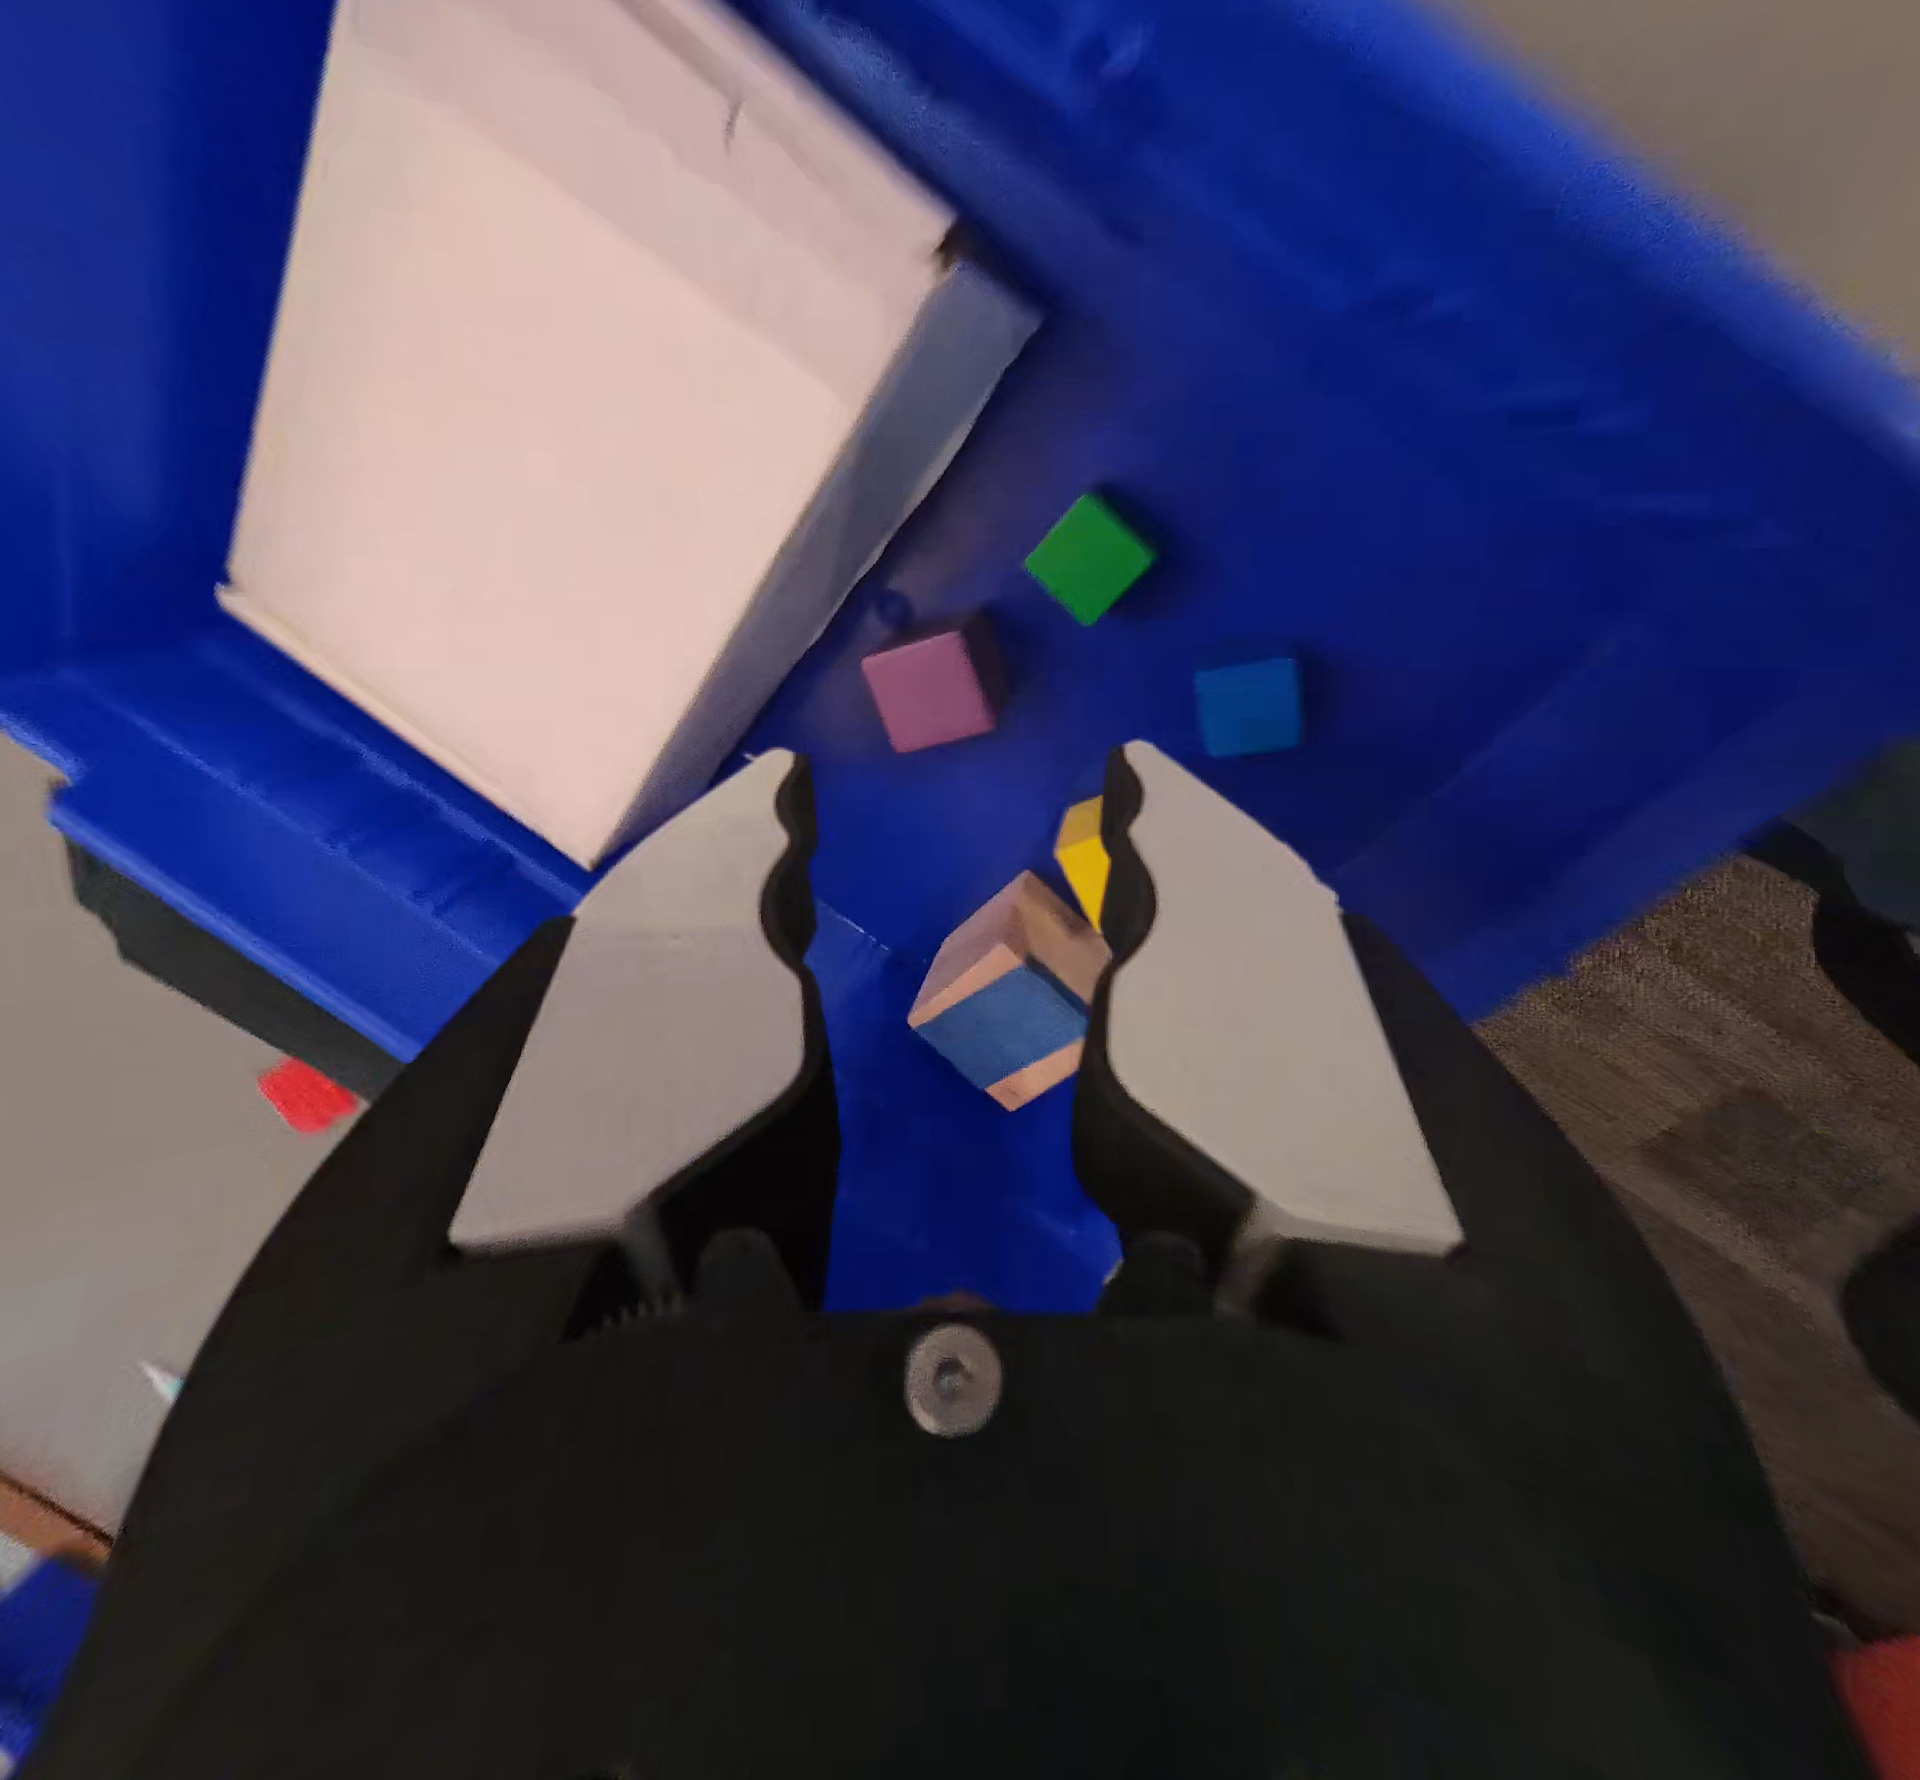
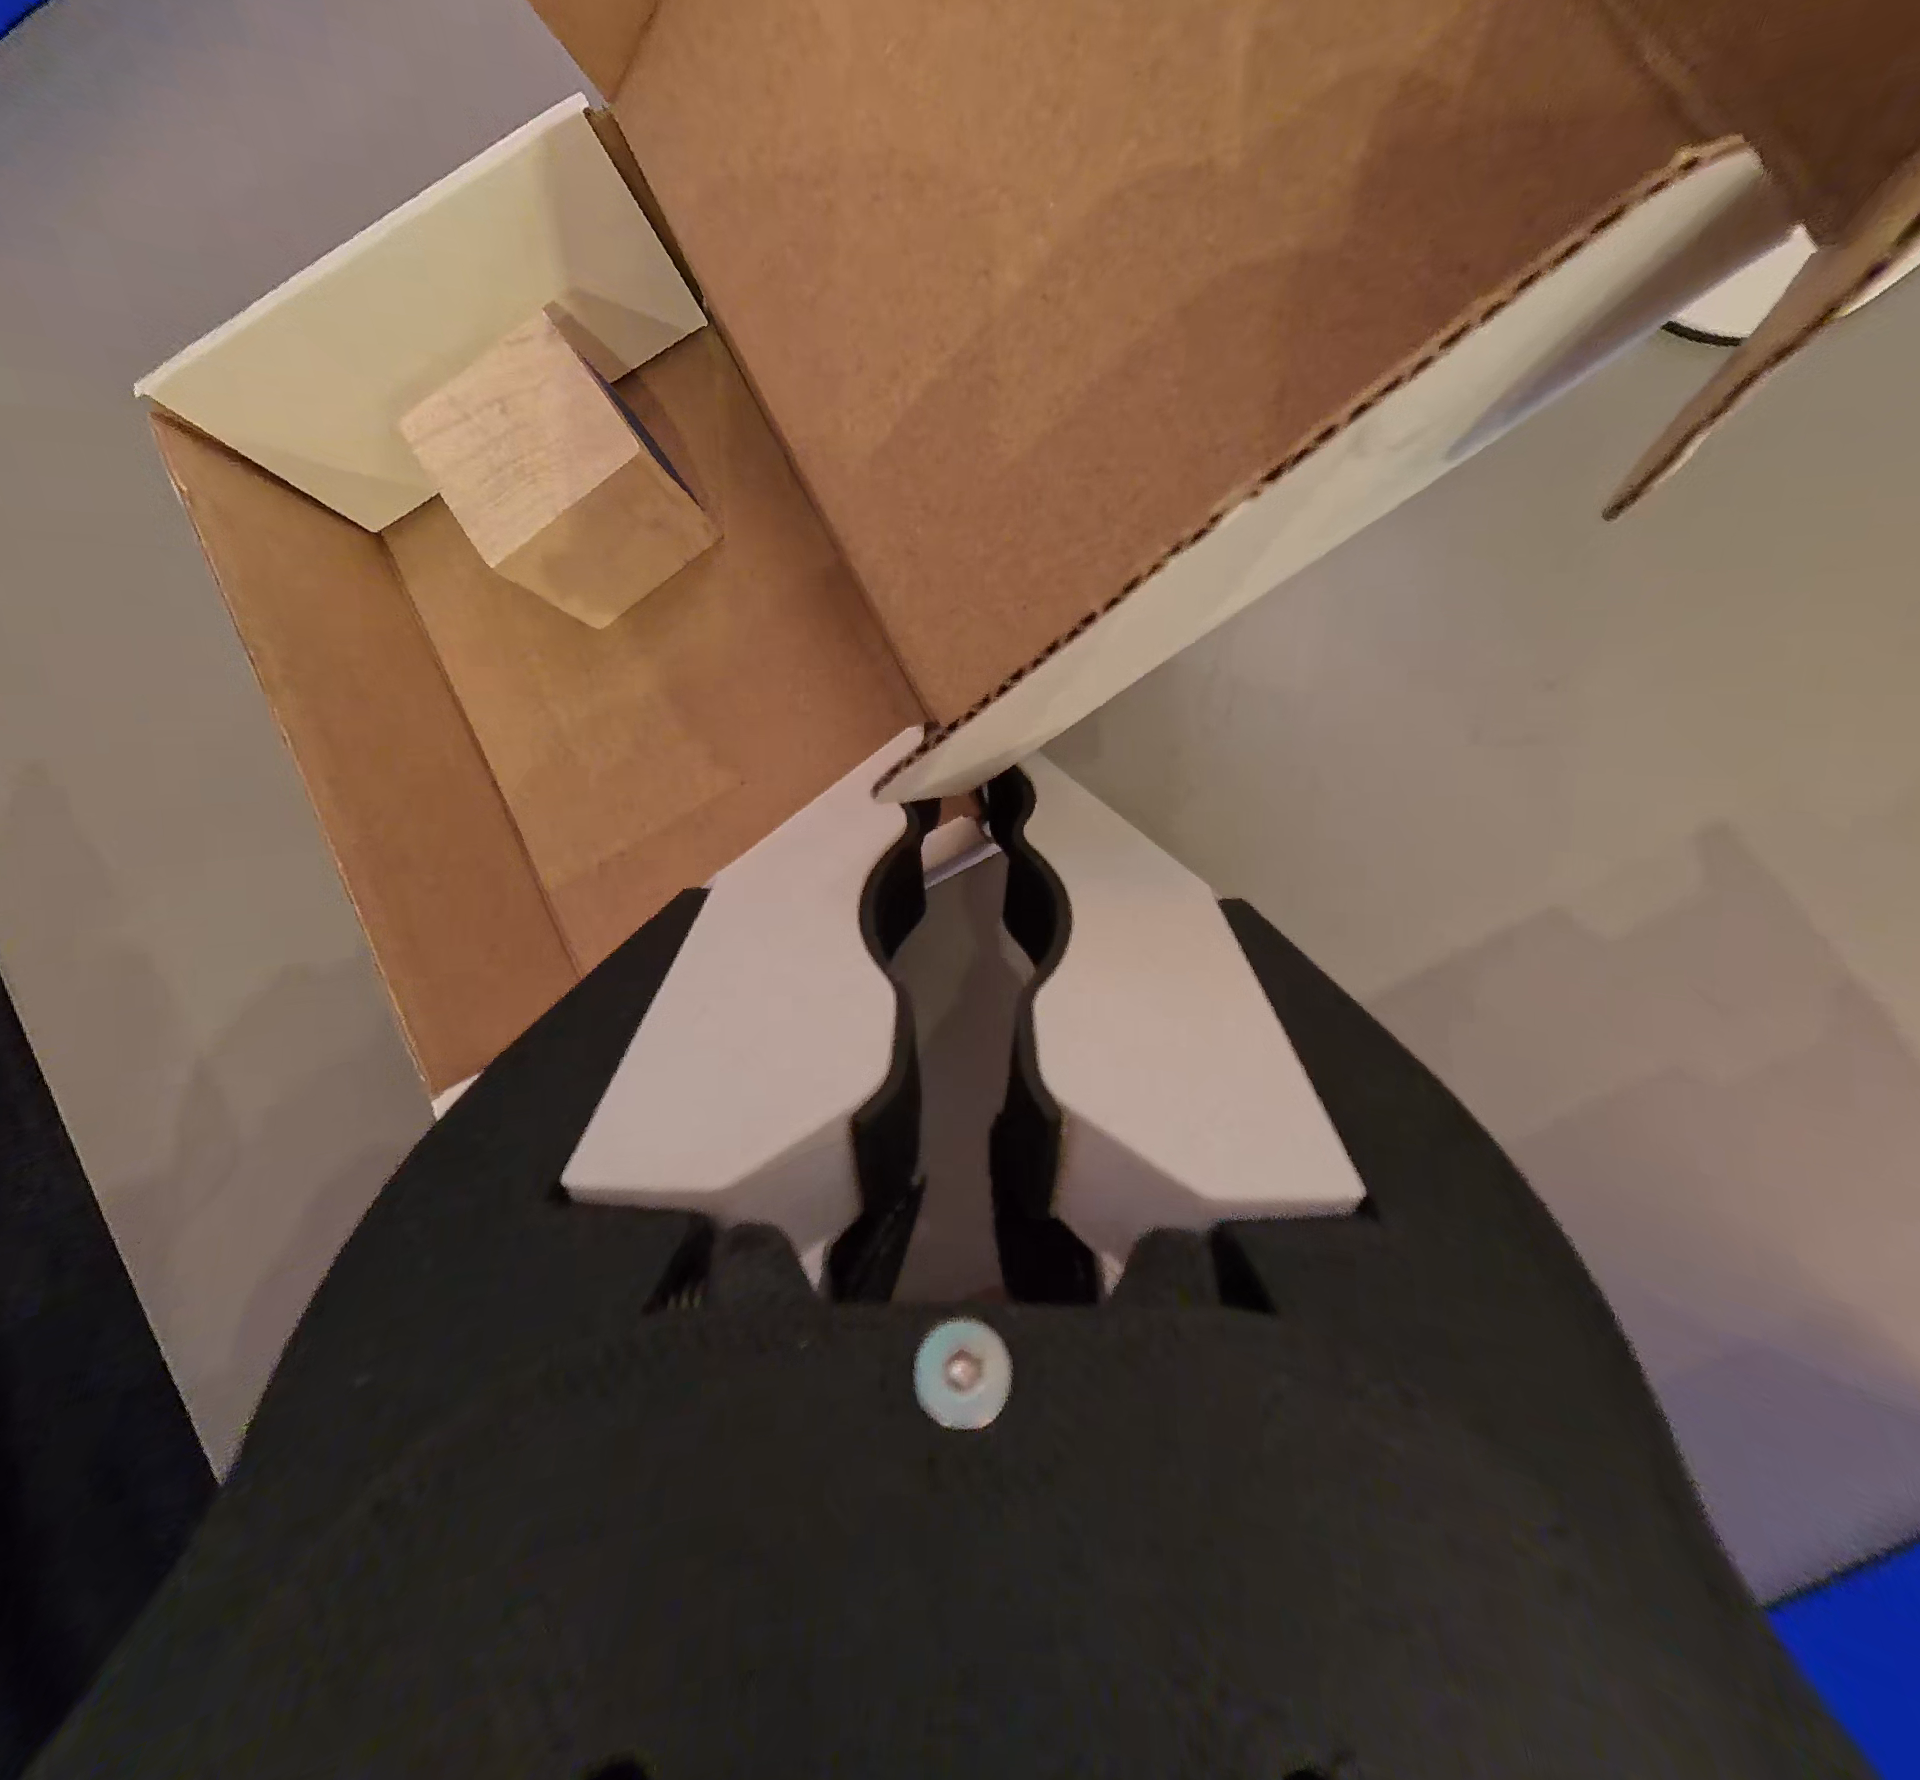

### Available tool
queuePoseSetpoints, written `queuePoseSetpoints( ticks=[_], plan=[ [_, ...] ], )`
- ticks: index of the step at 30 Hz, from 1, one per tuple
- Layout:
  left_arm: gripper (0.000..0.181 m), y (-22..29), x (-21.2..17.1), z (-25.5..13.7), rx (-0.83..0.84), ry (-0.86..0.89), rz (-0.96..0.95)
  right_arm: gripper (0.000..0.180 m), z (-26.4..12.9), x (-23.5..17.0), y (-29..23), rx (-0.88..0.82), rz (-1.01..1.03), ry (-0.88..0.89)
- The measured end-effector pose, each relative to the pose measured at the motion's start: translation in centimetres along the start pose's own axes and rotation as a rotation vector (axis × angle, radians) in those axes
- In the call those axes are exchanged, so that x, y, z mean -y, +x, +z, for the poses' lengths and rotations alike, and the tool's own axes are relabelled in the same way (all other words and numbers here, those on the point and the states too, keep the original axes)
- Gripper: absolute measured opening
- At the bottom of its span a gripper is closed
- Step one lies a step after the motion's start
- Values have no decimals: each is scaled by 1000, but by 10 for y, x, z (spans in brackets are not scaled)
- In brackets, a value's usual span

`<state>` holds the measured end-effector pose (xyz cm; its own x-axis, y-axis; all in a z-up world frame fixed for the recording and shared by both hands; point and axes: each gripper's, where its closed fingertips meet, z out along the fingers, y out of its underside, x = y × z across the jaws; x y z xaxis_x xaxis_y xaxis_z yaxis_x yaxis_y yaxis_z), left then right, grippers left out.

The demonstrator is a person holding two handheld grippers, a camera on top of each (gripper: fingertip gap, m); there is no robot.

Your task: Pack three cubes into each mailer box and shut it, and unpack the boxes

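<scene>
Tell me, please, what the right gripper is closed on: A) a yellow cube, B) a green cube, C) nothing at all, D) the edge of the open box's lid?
D: the right gripper pinches the corner edge of the open box's lid; a wooden cube lies inside.

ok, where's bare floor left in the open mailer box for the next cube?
Open mailer box: floor is bare between the near wall and the wooden cube tucked in the far corner. Blue bin: crowded beside the closed white box, where loose cubes lie; bare past the green cube.
</scene>
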<state>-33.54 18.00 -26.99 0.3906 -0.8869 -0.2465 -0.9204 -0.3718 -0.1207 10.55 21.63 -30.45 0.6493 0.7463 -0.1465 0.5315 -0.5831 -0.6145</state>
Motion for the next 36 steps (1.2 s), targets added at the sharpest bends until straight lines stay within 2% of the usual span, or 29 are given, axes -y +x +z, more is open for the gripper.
queuePoseSetpoints(
  ticks=[5,8,11,14,17,20,22,26,29,33,36],
  plan=[
    [51,0,-6,40,-82,11,-188,6,0,0,0,-9,3,2],
    [28,-1,-13,55,-73,-42,-201,6,0,0,0,-4,7,4],
    [28,-5,-13,53,-60,-35,-229,6,0,0,0,-2,4,4],
    [28,-8,2,25,-47,51,-249,6,0,0,0,-1,3,5],
    [28,-4,55,-30,5,191,-164,6,1,0,0,2,2,5],
    [28,26,141,-74,-2,339,-11,6,2,1,0,-1,-7,1],
    [28,59,201,-84,-41,409,113,6,2,2,0,-5,-13,1],
    [28,119,295,-64,-114,423,306,6,1,1,1,-3,-8,7],
    [28,141,337,-28,-144,378,388,6,1,1,1,-7,-11,8],
    [28,154,351,18,-183,298,466,6,1,0,1,-2,-7,13],
    [28,163,350,35,-218,283,517,6,1,0,1,6,-9,15]
  ],
)
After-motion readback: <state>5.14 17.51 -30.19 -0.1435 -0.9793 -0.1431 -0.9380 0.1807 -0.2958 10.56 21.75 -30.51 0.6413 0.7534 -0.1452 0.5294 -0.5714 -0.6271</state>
